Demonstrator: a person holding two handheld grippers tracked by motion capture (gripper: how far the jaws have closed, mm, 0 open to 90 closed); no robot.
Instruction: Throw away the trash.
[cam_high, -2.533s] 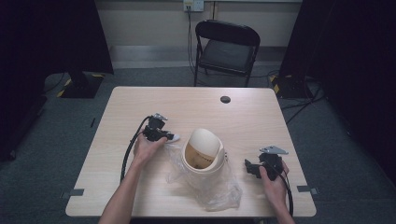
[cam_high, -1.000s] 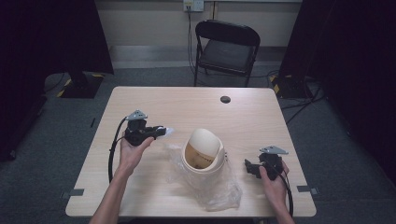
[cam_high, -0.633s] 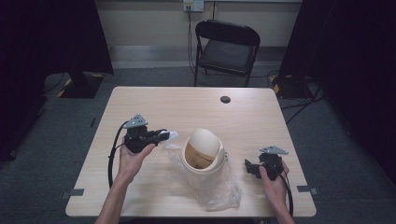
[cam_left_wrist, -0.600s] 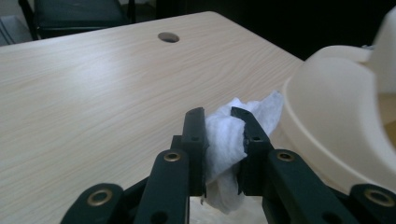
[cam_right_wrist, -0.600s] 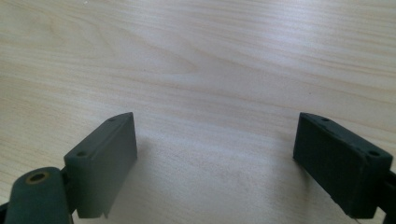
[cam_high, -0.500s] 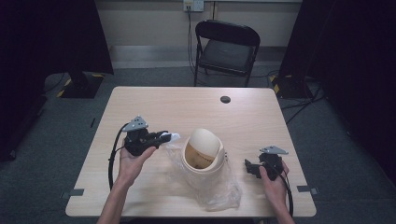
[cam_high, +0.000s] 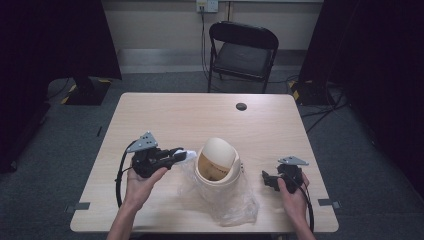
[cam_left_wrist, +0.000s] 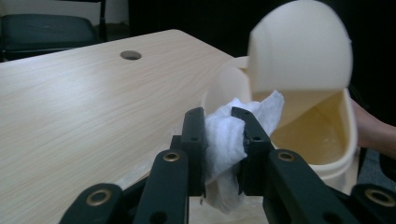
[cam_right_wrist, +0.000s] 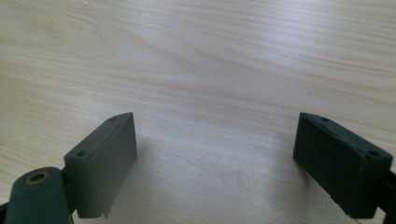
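Observation:
A small cream bin (cam_high: 218, 162) with a tilted swing lid stands on the wooden table (cam_high: 165, 117), on a crumpled clear plastic bag (cam_high: 232, 202). My left gripper (cam_high: 181, 155) is shut on a crumpled white tissue (cam_high: 188, 154) and holds it just left of the bin. In the left gripper view the tissue (cam_left_wrist: 223, 140) is pinched between the jaws of that gripper (cam_left_wrist: 219, 122), its tip at the bin's mouth (cam_left_wrist: 308, 130) under the lid (cam_left_wrist: 299, 46). My right gripper (cam_high: 266, 180) rests on the table right of the bin; its jaws (cam_right_wrist: 215, 154) stand wide apart over bare wood.
A small black round cap (cam_high: 241, 106) lies near the table's far edge. A black folding chair (cam_high: 241, 52) stands behind the table. Dark curtains hang at both sides, and cables run on the grey floor.
My left gripper has carried the tissue to the right, from the table's left part up to the bin's opening. The right gripper has stayed where it was.

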